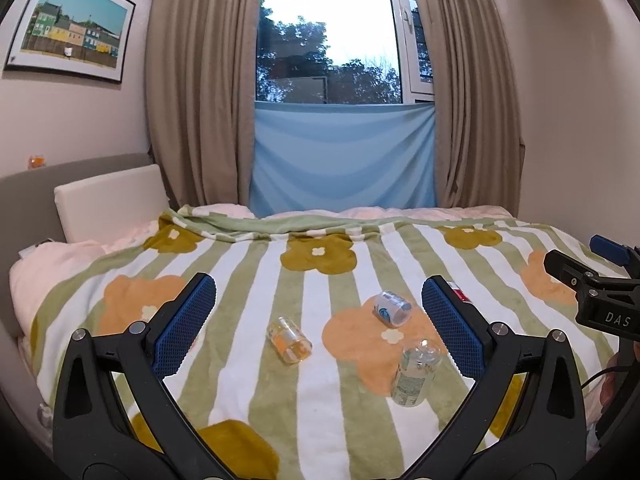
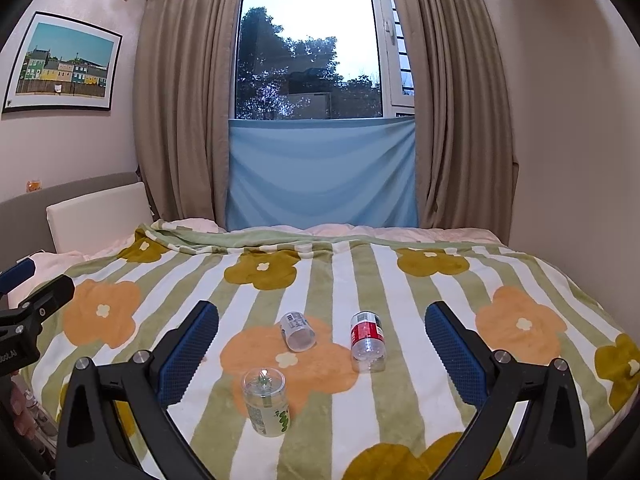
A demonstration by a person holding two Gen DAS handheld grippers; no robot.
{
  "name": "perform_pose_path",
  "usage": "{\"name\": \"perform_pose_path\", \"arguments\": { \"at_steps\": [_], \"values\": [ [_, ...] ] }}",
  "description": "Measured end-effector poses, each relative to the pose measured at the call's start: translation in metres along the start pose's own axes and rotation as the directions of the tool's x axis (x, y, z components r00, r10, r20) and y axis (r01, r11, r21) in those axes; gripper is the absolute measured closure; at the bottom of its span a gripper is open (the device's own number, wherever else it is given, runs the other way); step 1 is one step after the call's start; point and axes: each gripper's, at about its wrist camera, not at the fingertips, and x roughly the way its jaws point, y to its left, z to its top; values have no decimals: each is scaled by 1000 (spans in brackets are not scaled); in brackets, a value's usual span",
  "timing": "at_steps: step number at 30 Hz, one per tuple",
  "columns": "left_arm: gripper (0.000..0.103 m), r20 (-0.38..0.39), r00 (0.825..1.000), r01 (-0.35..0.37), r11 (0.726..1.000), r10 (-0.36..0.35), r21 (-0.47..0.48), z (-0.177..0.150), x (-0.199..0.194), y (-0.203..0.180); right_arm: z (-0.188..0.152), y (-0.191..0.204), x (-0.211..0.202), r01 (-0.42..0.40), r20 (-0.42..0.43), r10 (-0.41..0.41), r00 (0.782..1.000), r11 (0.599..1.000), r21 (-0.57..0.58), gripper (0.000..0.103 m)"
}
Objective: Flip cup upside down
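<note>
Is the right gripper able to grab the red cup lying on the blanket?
Probably yes. The right gripper is open, and the red cup lies on the blanket ahead between its fingers, with nothing blocking the way.

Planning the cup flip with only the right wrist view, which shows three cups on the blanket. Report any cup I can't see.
Observer: There is a fourth one. The orange-label cup lies on its side on the blanket, left of the blue-label cup.
Operator: Give me the left gripper's state.
Observer: The left gripper is open, with its jaws wide apart and holding nothing.
Operator: Tell me what shows between them.
Observer: The orange-label cup, the blue-label cup and the green-label cup show between them. The red-label cup is mostly hidden behind the right-hand finger.
</note>
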Motion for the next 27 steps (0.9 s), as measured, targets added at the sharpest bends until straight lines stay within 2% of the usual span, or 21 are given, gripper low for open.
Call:
{"name": "perform_pose_path", "arguments": {
  "at_steps": [7,27],
  "values": [
    [0,4,1000,1,1000,-1,-3,-1,-3,-1,-1,-2,-2,20,-3,-20,1000,1000,-2,0],
    [0,2,1000,12,1000,-12,8,2,-3,-5,12,-3,-7,11,30,-11,1000,1000,0,0]
  ]
}}
